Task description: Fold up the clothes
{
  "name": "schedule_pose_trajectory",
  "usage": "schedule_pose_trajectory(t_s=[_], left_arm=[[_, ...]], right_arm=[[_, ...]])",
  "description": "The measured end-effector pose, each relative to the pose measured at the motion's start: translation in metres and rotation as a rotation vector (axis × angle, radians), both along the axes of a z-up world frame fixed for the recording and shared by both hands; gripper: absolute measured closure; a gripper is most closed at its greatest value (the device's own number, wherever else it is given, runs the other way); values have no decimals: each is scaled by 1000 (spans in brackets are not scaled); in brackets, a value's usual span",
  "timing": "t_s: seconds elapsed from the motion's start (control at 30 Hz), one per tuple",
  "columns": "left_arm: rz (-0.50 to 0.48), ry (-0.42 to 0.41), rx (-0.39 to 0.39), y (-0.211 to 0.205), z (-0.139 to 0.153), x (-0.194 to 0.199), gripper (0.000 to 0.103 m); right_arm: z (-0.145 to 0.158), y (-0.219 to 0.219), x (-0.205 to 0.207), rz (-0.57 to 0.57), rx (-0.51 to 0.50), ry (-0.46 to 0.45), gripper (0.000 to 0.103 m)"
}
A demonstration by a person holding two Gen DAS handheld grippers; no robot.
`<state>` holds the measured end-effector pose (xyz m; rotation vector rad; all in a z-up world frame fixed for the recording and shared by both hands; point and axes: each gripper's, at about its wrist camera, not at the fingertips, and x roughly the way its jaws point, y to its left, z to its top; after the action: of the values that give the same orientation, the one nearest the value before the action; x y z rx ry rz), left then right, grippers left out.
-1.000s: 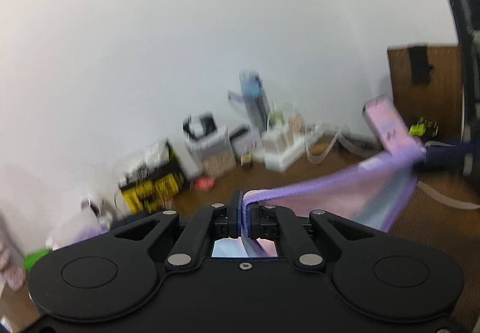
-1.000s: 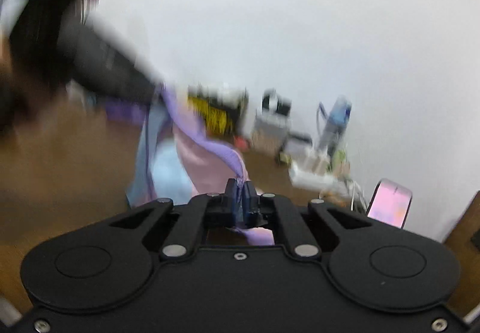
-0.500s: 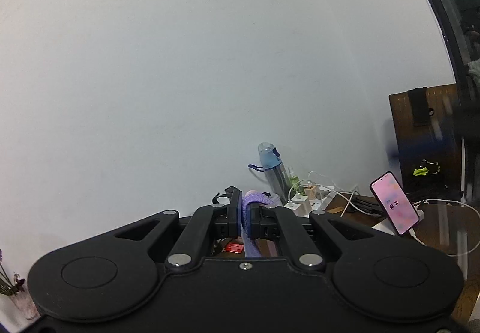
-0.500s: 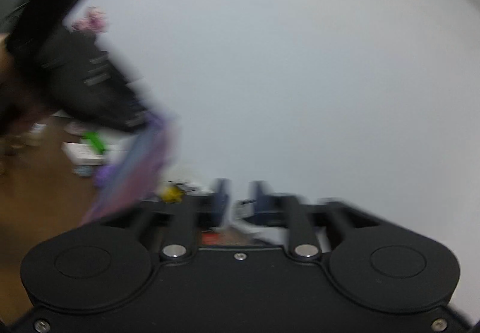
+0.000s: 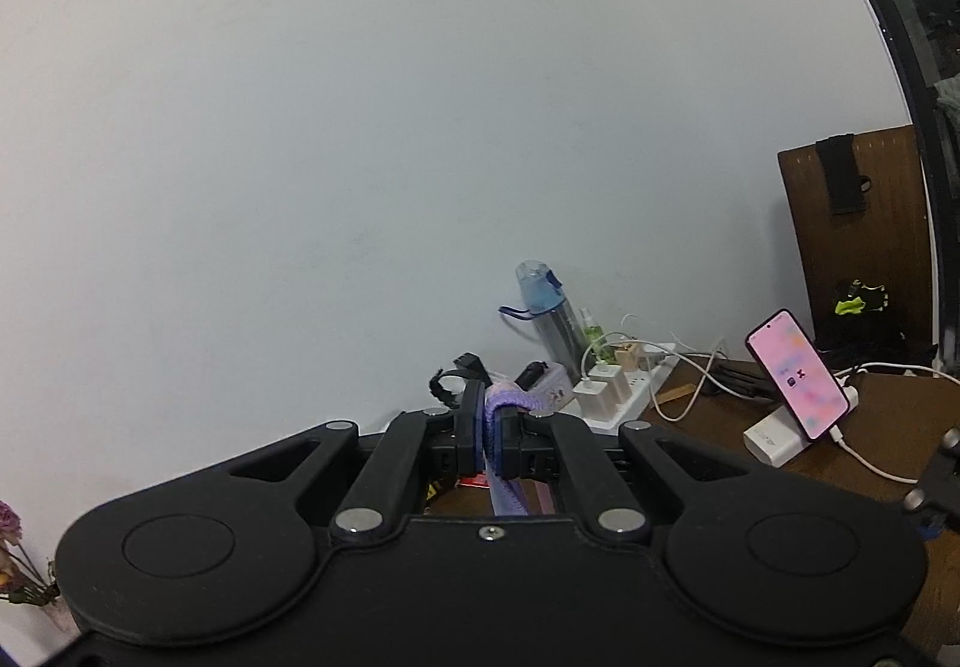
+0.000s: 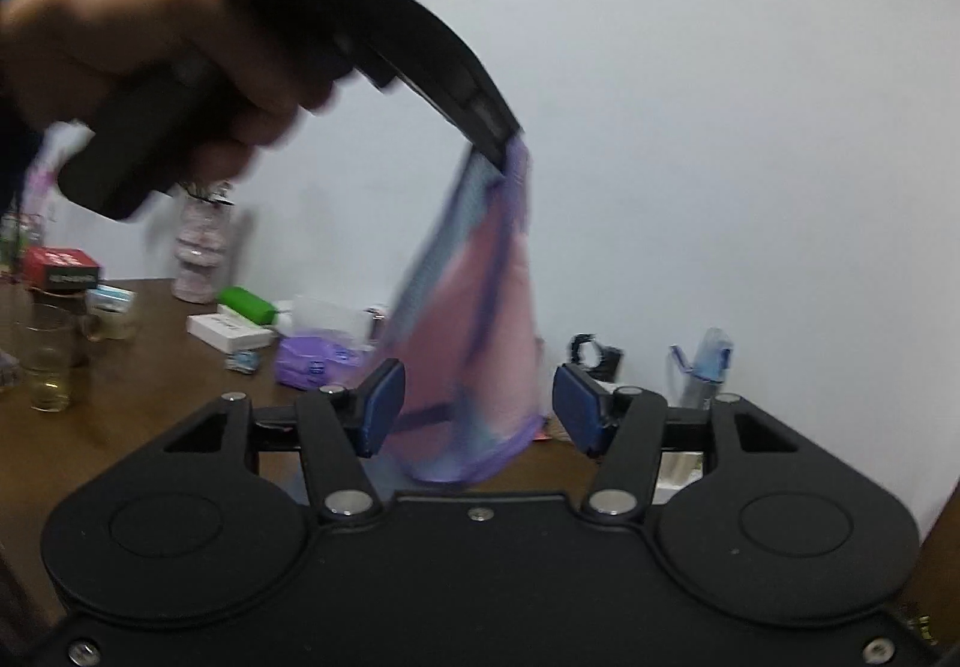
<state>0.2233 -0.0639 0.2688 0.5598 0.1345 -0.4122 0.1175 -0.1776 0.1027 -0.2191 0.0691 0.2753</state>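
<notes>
Garment (image 6: 474, 331), small, soft pink and light-blue fabric with ribbed purple trim, hangs in the air over the table, pinched at its top edge by the left gripper (image 6: 507, 150), which a person's hand (image 6: 150, 84) holds up by its black handle; image is motion-blurred there. Room: plain white wall (image 5: 360, 126) fills most of both views, smooth and matte; dark window frame at far right of the left wrist view. Brown wood-grain table (image 6: 120, 397) runs along the wall, cluttered. Brown upright board (image 5: 852, 247) with a black strap stands at the right end. Left gripper (image 5: 491, 418) in its own view is clamped tight on the purple ribbed trim, fabric bunched between the pads and trailing down below. Right gripper (image 6: 474, 406) has its blue-padded jaws apart and closing; the lower part of the garment hangs between them, pads not pressing it. Smaller items on the table: translucent blue water bottle (image 5: 543, 307) upright by the wall, white power strip (image 5: 624, 385) with chargers and white cables, phone (image 5: 795, 382) with a lit pink screen propped tilted on a white block, clear glass (image 6: 45, 361) with yellowish liquid, red-and-black box (image 6: 60, 265), green cylinder (image 6: 246, 304), white flat box (image 6: 228, 331), purple packet (image 6: 312, 361), dried flowers (image 5: 9, 535) at left edge.
</notes>
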Motion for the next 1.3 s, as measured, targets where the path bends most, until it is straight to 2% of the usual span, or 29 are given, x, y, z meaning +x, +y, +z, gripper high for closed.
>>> schedule_pose_trajectory(t_s=[0.03, 0.07, 0.17, 0.33, 0.37, 0.4, 0.47, 0.63, 0.77, 0.93, 1.0, 1.03, 1.1, 1.17, 1.23, 1.3], left_arm=[[-8, -5, 5, -3, -1, -2, 100], [-16, -9, 10, -5, -3, -5, 100], [-18, -12, 19, -6, -6, -10, 100], [-26, -5, 10, -8, -10, -11, 100], [-29, -5, 11, -9, -11, -11, 100], [-28, -4, 12, -9, -11, -11, 100], [-20, 0, 14, -7, -14, -7, 100], [26, 34, 7, 8, -27, 7, 100], [36, 57, -31, 26, -31, 7, 100], [19, 43, -121, 39, -18, 4, 100], [28, 19, -221, 53, 8, 10, 100], [25, 20, -235, 55, 15, 13, 100], [19, 26, -251, 61, 35, 27, 100], [57, 6, -227, 59, 43, 41, 100], [117, -36, -176, 55, 55, 72, 100], [145, -81, -163, 51, 57, 93, 100]], right_arm=[[-1, 1, 6, 1, 2, 11, 47], [-2, 2, 11, -4, 5, 21, 56], [-6, 1, 41, -18, 15, 61, 68], [-14, 8, 55, -30, -8, 69, 73], [-17, 10, 57, -31, -12, 75, 79], [-19, 11, 59, -32, -17, 81, 91], [-25, 11, 60, -35, -25, 88, 97], [-21, -7, 40, -37, -77, 63, 97], [10, -45, 22, -23, -74, 31, 97], [58, -51, 17, -35, -195, -116, 97], [92, -49, 29, -53, -251, -227, 97], [95, -49, 32, -54, -256, -233, 97], [124, -43, 58, -62, -318, -278, 97], [142, -37, 83, -41, -350, -274, 97], [149, -33, 101, -36, -367, -271, 97], [150, -27, 132, -46, -390, -281, 97]])
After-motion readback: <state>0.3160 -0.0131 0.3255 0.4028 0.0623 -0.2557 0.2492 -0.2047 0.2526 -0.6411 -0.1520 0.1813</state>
